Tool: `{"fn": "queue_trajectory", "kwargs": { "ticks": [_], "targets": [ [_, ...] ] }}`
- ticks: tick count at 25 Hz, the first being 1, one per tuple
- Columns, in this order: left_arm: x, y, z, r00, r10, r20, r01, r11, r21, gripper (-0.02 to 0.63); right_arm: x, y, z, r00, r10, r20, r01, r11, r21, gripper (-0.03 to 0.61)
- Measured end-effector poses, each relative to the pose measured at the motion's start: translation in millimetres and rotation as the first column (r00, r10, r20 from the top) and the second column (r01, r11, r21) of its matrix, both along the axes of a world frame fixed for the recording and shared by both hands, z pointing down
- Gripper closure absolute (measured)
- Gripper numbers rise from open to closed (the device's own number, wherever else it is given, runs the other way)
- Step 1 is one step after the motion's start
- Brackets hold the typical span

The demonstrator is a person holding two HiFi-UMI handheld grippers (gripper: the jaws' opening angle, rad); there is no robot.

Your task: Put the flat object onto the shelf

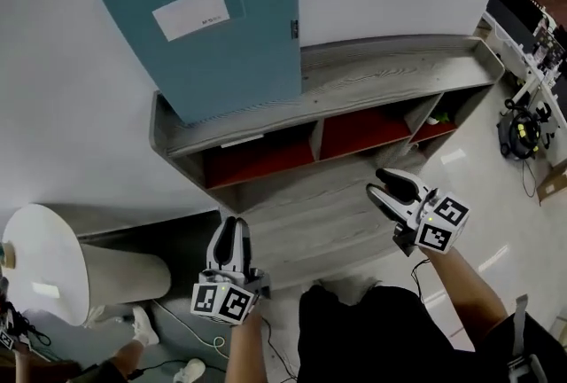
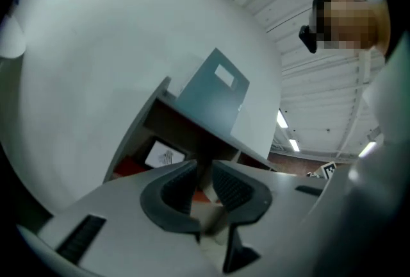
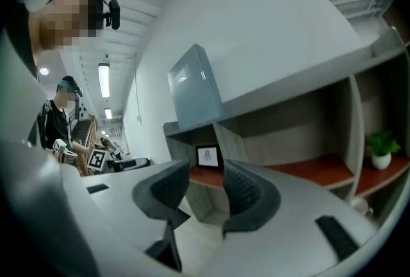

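A flat teal folder (image 1: 221,27) with a white label stands upright on top of the grey wooden shelf (image 1: 390,71), leaning against the white wall. It also shows in the left gripper view as the folder (image 2: 211,96) and in the right gripper view as the folder (image 3: 192,86). Both grippers are well back from the shelf and below its top. My left gripper (image 1: 232,229) holds nothing; its jaws stand only a narrow gap apart (image 2: 204,178). My right gripper (image 1: 386,183) is open wider and empty (image 3: 205,184).
The shelf's compartments have red floors. One holds a small picture frame (image 3: 207,156), another a potted plant (image 3: 381,149). A white round table (image 1: 44,270) stands at the lower left, with cables and someone's shoes (image 1: 142,325) beside it. Equipment (image 1: 523,133) lies on the floor at the right.
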State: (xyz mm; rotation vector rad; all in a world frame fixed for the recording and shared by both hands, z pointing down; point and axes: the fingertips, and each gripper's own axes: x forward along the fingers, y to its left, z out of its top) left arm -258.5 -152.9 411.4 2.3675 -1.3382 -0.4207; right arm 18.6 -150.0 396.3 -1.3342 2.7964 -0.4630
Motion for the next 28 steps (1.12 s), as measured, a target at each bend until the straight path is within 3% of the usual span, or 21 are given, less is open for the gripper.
{"fn": "queue_trajectory", "kwargs": {
  "ticks": [5, 8, 12, 20, 28],
  "targets": [
    [74, 70, 76, 0.997, 0.027, 0.076, -0.016, 0.990, -0.140, 0.578, 44, 66, 61, 0.995, 0.097, -0.007, -0.097, 0.986, -0.134, 0.513],
    [126, 116, 95, 0.991, 0.069, 0.117, -0.046, 0.980, -0.192, 0.592, 85, 107, 79, 0.992, 0.126, -0.015, -0.126, 0.976, -0.177, 0.577],
    [188, 167, 94, 0.986, 0.052, 0.161, -0.022, 0.983, -0.181, 0.594, 143, 161, 83, 0.991, 0.135, 0.023, -0.129, 0.977, -0.173, 0.578],
    [303, 258, 76, 0.976, -0.035, 0.215, 0.057, 0.994, -0.095, 0.594, 254, 253, 93, 0.993, 0.120, -0.008, -0.120, 0.987, -0.103, 0.578],
    [385, 345, 101, 0.969, 0.014, 0.245, 0.028, 0.986, -0.165, 0.594, 330, 325, 112, 0.976, 0.212, -0.048, -0.216, 0.971, -0.105, 0.578]
  ]
}}
